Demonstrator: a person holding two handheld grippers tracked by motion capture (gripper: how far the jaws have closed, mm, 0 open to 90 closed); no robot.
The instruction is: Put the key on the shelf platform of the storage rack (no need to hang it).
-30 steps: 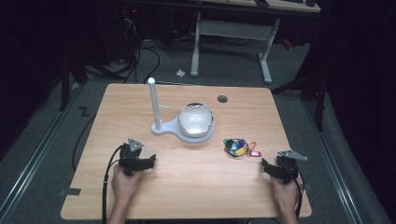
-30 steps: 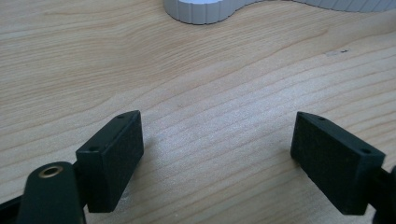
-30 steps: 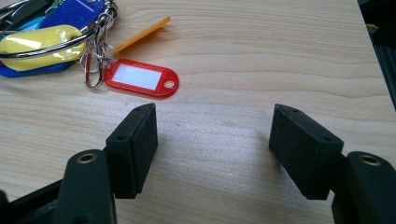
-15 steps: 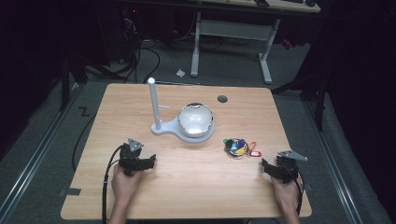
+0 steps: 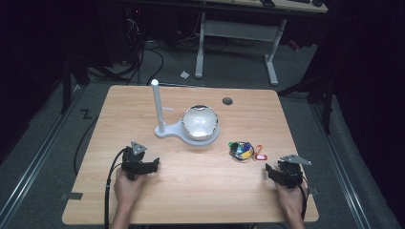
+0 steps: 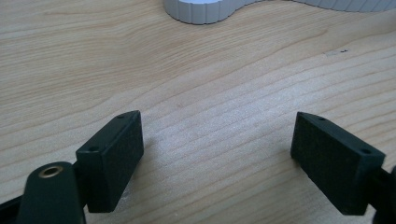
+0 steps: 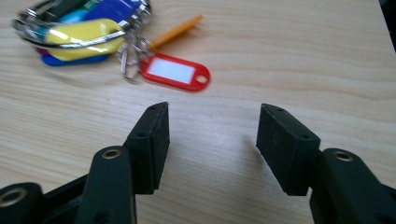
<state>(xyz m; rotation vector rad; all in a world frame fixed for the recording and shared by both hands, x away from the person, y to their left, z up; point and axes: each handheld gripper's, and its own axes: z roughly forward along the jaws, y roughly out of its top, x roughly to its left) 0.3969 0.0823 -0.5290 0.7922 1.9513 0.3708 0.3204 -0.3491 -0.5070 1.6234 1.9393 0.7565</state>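
A bunch of coloured key tags [image 5: 242, 150] lies on the wooden table [image 5: 191, 200], right of centre. In the right gripper view a red tag [image 7: 173, 72] and a yellow tag [image 7: 79, 35] lie just beyond the jaws. My right gripper [image 7: 212, 112] rests near the front right edge [image 5: 268, 170]. Its jaws have just been closing and stand partly open with nothing between them. My left gripper [image 5: 155, 165] sits at the front left, jaws wide open over bare wood [image 6: 217, 123]. It points toward the white stand's base [image 6: 201, 11].
A white stand [image 5: 167, 131] with an upright post [image 5: 156, 102] and a shiny domed bowl [image 5: 200, 122] occupies the table's middle. A round cable hole [image 5: 227, 101] sits near the far edge. Another desk's legs [image 5: 272, 57] stand on the floor behind.
The right gripper's jaws look a little closer together than before. Neither hand has shifted noticeably.
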